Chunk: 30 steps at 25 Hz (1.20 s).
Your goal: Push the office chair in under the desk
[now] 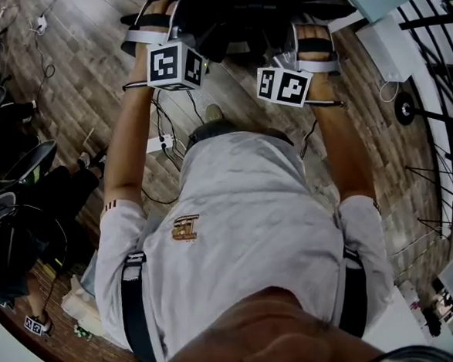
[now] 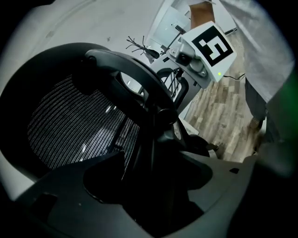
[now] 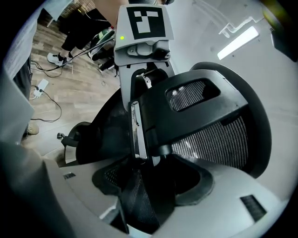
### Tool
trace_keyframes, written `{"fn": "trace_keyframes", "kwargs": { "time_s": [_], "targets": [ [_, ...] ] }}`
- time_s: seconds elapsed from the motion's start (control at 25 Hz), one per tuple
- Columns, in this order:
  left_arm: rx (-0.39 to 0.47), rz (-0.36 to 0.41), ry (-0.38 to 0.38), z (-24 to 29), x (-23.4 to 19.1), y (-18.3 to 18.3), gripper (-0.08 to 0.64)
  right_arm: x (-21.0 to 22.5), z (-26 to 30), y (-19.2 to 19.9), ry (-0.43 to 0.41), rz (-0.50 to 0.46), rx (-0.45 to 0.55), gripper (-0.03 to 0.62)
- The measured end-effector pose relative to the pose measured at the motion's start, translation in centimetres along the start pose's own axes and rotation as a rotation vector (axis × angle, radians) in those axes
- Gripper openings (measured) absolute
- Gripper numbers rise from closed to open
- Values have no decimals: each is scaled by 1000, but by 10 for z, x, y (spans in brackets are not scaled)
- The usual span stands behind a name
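The black office chair (image 1: 238, 18) stands at the top of the head view, right in front of the person. My left gripper (image 1: 155, 13) and right gripper (image 1: 314, 32) both reach onto its back, their marker cubes just behind them. In the left gripper view the chair's dark frame (image 2: 149, 139) runs down between the jaws of the left gripper (image 2: 153, 195), with mesh (image 2: 74, 125) beside it. In the right gripper view the edge of the mesh back (image 3: 209, 135) sits between the jaws of the right gripper (image 3: 144, 195). Each gripper looks shut on the chair's back.
The floor is wood planks with cables and a power strip (image 1: 161, 142). A black chair and bags (image 1: 16, 200) crowd the left. A black metal rack (image 1: 440, 114) stands at the right. A pale desk edge (image 1: 382, 5) shows at top right.
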<state>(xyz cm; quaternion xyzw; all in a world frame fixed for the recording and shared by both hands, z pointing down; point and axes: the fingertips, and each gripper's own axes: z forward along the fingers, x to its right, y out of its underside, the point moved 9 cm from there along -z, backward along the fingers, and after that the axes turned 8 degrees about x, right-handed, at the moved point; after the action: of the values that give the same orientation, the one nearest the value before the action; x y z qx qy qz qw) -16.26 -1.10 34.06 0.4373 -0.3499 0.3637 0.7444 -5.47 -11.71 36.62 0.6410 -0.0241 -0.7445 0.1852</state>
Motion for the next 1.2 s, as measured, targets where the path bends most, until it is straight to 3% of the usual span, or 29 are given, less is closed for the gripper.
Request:
{"fn": "trace_keyframes", "kwargs": {
  "time_s": [0.36,0.8,1.2],
  "targets": [
    [87,36,43,27,-57,87,353,12,92,-30,44,47,-118,262],
    [157,55,57,54,-115,194,353,20,204,-67,65,77,-189,262],
    [226,91,104,93,-162,266,354,28,283,-83,98,126,-238,261]
  ]
}}
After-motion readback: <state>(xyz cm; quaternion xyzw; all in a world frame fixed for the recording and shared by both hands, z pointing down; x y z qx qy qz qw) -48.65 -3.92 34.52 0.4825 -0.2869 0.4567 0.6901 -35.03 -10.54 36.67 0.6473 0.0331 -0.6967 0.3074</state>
